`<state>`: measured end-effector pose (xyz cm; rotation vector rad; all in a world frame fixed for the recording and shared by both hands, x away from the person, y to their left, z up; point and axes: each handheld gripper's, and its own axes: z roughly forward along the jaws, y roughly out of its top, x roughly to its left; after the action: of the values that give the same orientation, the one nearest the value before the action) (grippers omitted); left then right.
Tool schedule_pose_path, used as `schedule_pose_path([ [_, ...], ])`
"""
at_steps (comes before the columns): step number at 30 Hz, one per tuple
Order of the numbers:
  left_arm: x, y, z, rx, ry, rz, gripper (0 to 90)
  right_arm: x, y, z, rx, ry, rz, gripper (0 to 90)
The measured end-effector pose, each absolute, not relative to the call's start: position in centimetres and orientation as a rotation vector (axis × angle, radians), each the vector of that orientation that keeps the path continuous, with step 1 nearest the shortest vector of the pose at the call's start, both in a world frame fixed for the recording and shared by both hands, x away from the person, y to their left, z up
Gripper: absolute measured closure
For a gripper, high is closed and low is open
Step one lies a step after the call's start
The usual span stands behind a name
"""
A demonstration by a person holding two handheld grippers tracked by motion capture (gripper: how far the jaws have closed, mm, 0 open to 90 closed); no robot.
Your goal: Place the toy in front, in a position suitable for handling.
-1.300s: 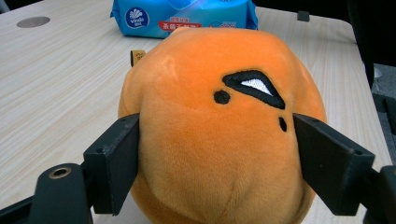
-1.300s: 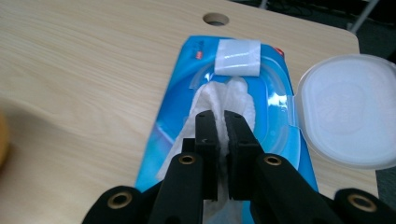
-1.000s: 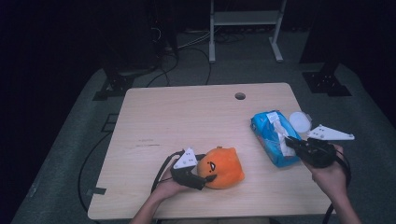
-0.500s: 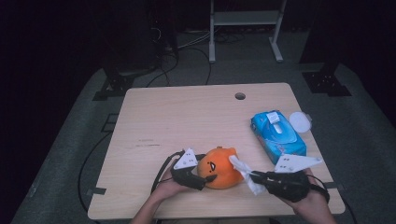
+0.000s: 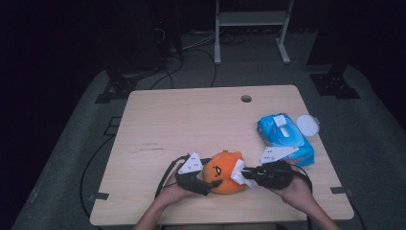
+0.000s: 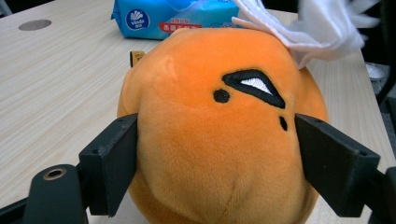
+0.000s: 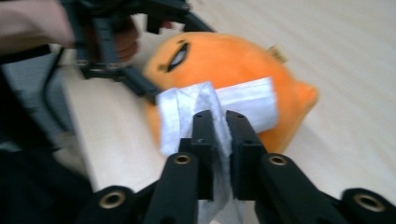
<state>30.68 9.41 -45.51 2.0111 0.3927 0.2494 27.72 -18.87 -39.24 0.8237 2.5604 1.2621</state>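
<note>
An orange plush toy [image 5: 221,168] with a stitched face lies near the table's front edge. My left gripper [image 5: 212,179] is shut on it, one jaw on each side of its body [image 6: 205,140]. My right gripper [image 5: 249,179] comes in from the right, shut on a white wipe [image 5: 238,171]. The wipe [image 7: 243,100] lies against the toy's side [image 7: 224,60], pinched between the right gripper's jaws [image 7: 218,126]. Those jaws have just been opening slightly with the wipe still between them. In the left gripper view the wipe [image 6: 317,28] rests on the toy's top right.
A blue pack of wipes [image 5: 285,136] lies at the right of the wooden table [image 5: 191,120], with a round white lid [image 5: 307,125] beside it. A cable hole [image 5: 246,98] sits near the far edge. Dark floor and stands surround the table.
My right gripper has come from the blue pack leftward to the toy, carrying the white wipe, which now touches the toy. The left gripper and the toy have stayed put.
</note>
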Motion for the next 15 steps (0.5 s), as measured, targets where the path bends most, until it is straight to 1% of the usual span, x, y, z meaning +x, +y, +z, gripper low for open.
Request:
schedule_pose_path([
  [2, 30.7, 9.4, -45.5, 2.014, 0.393, 0.249, 17.9, 27.9, -18.5, -39.7, 0.780, 2.537, 1.227, 73.2],
  [4, 30.7, 9.4, -45.5, 2.020, 0.394, 0.250, 17.6, 28.1, -18.1, -40.2, 0.744, 2.520, 1.213, 70.0],
  [9, 30.6, 9.3, -45.6, 2.030, 0.381, 0.245, 17.2, 28.5, -17.7, -40.9, 0.686, 2.519, 1.238, 57.0],
  [11, 30.6, 9.2, -45.6, 2.034, 0.376, 0.243, 17.2, 28.5, -17.4, -41.1, 0.644, 2.515, 1.236, 55.4],
  [15, 30.6, 9.0, -45.5, 2.061, 0.366, 0.246, 16.0, 28.3, -16.4, -41.6, 0.586, 2.506, 1.190, 56.6],
])
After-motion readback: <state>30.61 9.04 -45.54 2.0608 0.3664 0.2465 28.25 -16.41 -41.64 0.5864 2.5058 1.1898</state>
